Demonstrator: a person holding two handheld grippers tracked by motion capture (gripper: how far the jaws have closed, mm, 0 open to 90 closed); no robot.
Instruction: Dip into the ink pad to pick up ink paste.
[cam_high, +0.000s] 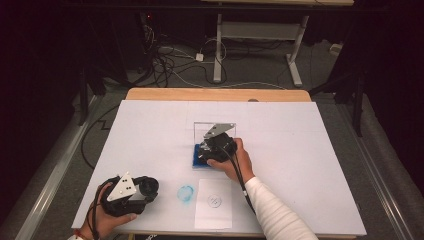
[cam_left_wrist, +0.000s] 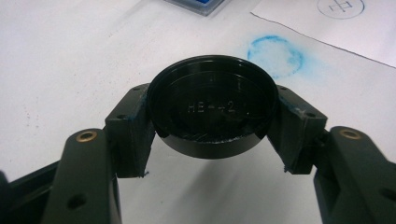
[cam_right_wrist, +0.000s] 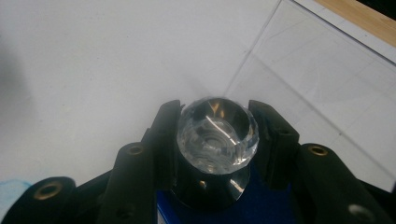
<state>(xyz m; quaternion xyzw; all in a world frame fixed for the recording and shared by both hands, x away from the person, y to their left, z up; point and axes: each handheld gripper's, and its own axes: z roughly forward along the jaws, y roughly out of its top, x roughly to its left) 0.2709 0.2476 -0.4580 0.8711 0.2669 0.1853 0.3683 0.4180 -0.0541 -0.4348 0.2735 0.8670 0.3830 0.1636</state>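
Observation:
My left gripper (cam_high: 142, 189) rests near the table's front left, shut on a round black cap (cam_left_wrist: 215, 105) marked with raised letters, held just above the white sheet. At mid-table my right gripper (cam_high: 214, 148) is shut on a black stamp with a clear faceted knob (cam_right_wrist: 217, 135). The stamp stands upright on the blue ink pad (cam_high: 196, 161), whose clear lid (cam_high: 212, 127) is raised behind it. The pad's blue surface (cam_right_wrist: 264, 205) shows under the stamp's base.
A smudged blue ring (cam_high: 185, 194) marks the white table cover (cam_high: 300, 150) in front. Beside it lies a paper slip (cam_high: 214, 207) with a printed circle (cam_left_wrist: 341, 5). The table's wooden far edge (cam_high: 220, 94) borders a floor with cables.

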